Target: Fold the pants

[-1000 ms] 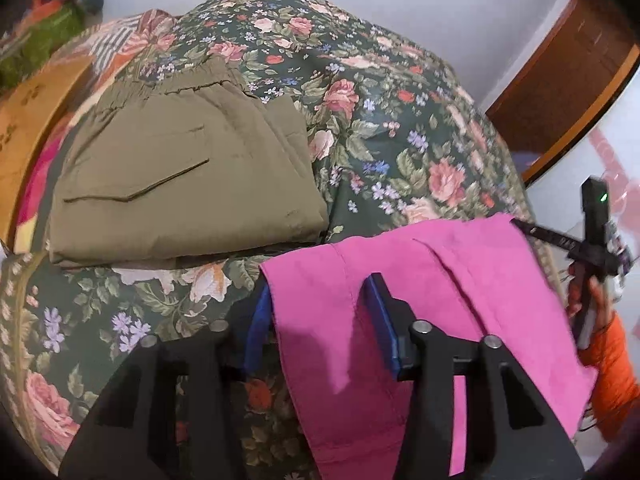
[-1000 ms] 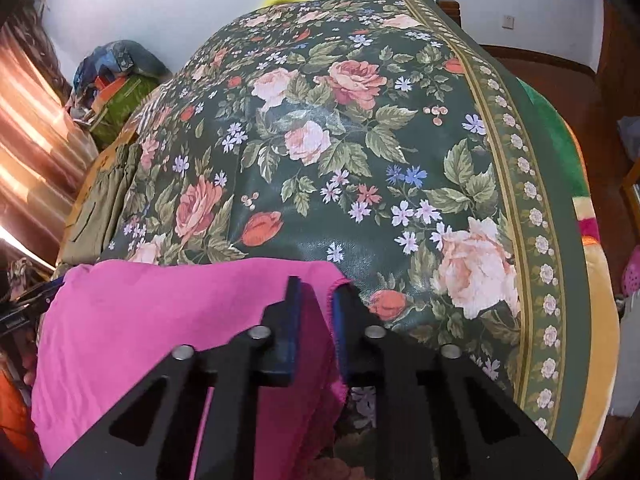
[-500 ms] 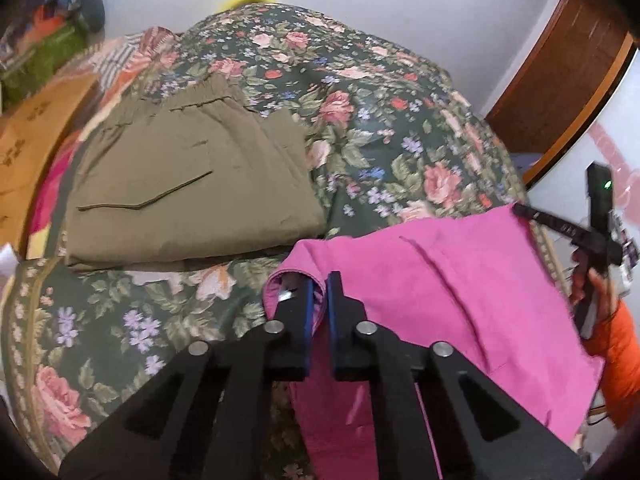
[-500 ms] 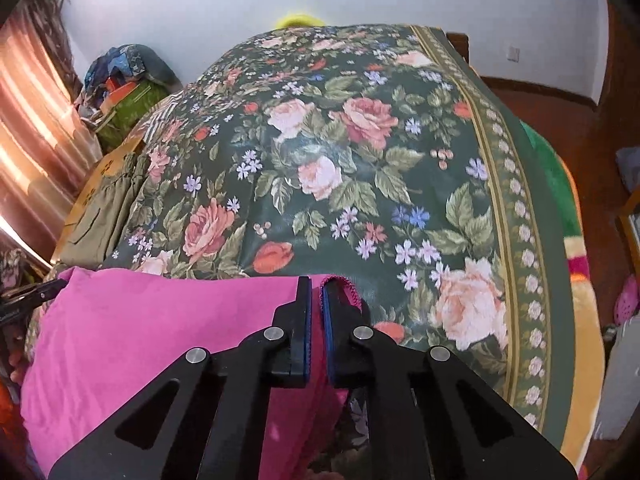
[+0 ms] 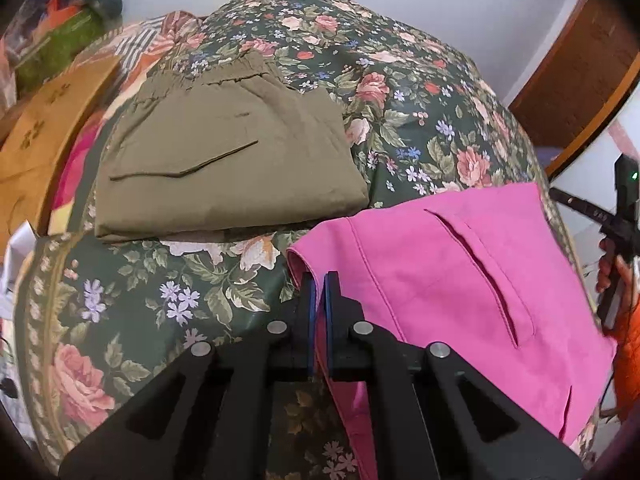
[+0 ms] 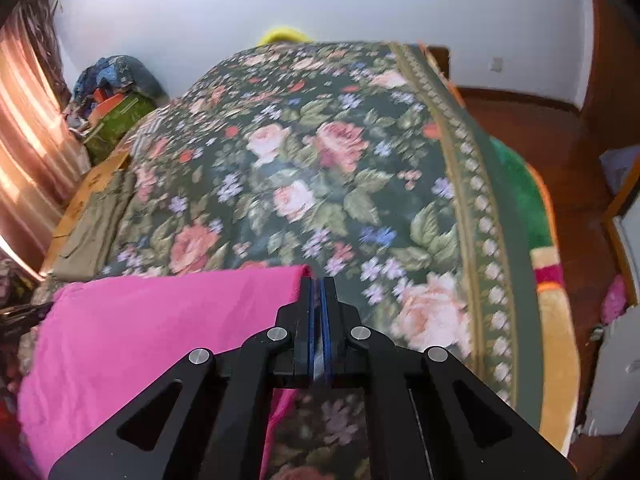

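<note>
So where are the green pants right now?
The folded olive pants lie on the flowered bedspread, up and left of the pink pants in the left wrist view, beside the wooden board.

Left gripper jaws pinched together on pink pants corner; right gripper likewise clamped on opposite corner.
</note>
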Available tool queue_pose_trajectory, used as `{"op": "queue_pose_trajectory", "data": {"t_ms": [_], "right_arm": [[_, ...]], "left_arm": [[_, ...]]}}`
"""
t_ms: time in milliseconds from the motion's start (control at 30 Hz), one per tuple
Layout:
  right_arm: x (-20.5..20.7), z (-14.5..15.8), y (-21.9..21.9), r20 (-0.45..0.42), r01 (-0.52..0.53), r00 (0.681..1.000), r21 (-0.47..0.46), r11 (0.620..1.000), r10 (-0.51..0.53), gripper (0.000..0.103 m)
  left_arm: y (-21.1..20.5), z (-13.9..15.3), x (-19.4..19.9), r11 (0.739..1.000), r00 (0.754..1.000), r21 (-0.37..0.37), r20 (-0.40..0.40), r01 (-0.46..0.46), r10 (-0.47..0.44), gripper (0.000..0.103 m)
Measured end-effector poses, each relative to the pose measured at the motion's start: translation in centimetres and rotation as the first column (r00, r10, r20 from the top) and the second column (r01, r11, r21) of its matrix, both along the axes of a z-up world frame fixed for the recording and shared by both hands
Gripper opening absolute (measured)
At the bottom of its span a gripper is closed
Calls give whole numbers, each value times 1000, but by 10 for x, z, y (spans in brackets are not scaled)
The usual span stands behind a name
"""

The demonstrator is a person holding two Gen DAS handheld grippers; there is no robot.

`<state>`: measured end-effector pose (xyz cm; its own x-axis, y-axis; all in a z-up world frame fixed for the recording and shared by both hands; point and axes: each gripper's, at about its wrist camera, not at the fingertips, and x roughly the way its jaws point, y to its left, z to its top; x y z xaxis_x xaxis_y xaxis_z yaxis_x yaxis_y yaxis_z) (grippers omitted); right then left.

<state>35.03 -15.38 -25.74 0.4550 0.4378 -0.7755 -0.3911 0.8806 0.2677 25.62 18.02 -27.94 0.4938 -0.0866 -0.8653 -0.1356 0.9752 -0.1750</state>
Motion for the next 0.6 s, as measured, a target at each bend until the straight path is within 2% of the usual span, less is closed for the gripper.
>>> {"op": "queue_pose_trajectory", "data": {"t_ms": [133, 233, 333, 367, 433, 500, 600], "right_arm": [[-10, 5, 12, -3, -60, 998, -32, 998, 60, 4], [-18, 6, 23, -25, -111, 994, -19, 994, 111, 8], [-26, 2, 39, -35, -168, 985, -24, 986, 167, 19], [-28, -2, 45, -39, -188, 982, -35, 982, 186, 25], [-30, -9, 53, -53, -211, 977, -57, 976, 208, 26], [-30, -22, 58, -82, -224, 973, -85, 971, 217, 26], [-27, -29, 53, -107, -213, 973, -73, 974, 205, 27]], "left_arm": [[-8, 16, -3, 999, 999, 28, 33, 15, -16, 9], [-18, 30, -3, 999, 997, 41, 63, 32, -34, 12], [-29, 36, -1, 997, 996, 62, 74, 49, -53, 13], [-32, 36, 1, 997, 996, 65, 76, 51, -56, 17], [-34, 30, 4, 996, 996, 72, 66, 50, -55, 22], [-32, 23, 6, 996, 998, 74, 48, 40, -44, 22], [-22, 8, 7, 995, 1000, 95, 11, 6, -8, 22]]}}
